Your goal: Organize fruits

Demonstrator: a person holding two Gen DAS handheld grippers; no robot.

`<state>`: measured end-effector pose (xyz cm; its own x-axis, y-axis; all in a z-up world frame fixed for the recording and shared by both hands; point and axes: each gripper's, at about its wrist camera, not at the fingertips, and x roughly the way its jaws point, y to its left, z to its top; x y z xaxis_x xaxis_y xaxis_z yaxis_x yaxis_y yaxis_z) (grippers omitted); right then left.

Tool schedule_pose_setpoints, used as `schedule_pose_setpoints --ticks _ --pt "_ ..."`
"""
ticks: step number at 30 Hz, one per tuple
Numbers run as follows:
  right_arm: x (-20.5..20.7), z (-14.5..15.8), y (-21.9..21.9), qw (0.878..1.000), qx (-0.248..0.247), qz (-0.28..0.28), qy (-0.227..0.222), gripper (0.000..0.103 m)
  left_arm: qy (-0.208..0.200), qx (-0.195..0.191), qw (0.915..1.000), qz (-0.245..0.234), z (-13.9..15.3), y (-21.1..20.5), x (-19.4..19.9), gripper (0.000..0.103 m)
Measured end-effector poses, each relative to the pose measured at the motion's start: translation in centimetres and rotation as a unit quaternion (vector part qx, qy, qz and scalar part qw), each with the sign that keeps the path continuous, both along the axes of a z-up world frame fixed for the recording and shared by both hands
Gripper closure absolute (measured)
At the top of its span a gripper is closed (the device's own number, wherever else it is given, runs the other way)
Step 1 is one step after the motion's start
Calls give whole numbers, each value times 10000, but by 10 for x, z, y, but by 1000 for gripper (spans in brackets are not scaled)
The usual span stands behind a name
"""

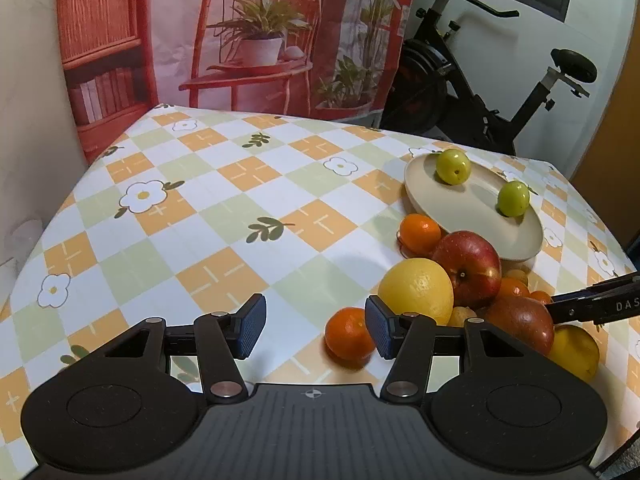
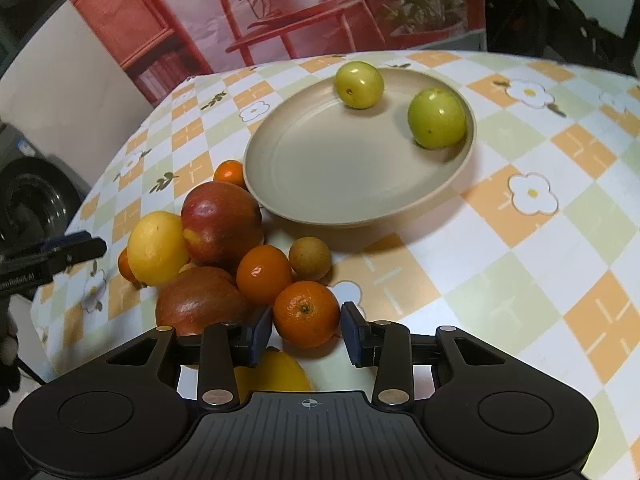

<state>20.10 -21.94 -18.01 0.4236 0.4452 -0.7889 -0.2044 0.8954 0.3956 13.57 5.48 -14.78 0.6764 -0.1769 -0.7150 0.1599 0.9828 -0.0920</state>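
Item: mandarin (image 2: 306, 314), at the near edge of the fruit pile, between our right gripper (image 2: 306, 334) pads, which stand apart, not yet pressing. Risk: closing off-centre could roll it into the second mandarin (image 2: 264, 274) touching behind. Plate (image 2: 320, 184) beyond holds 2 green fruits (image 2: 359, 84). Our left gripper (image 1: 316, 326) hangs open beside another mandarin (image 1: 349, 334). Apples, lemons crowd the left.

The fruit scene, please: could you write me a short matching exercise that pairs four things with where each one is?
1. green fruits
2. mandarin
3. plate
4. left gripper

A. between the right gripper's open fingers
B. open, over bare tablecloth
C. on the plate
D. just beyond the fruit pile

Pairs: 1-C, 2-A, 3-D, 4-B
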Motion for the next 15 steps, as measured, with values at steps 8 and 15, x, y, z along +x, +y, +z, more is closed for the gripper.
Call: schedule_pose_setpoints --ticks 8,15 --pt "-3 -3 1 10000 -26 -8 -76 69 150 -218 9996 -114 -6 -1 -1 45" --pt "-5 -2 1 9999 -39 -72 -144 69 277 -273 9990 -210 -13 -5 1 45"
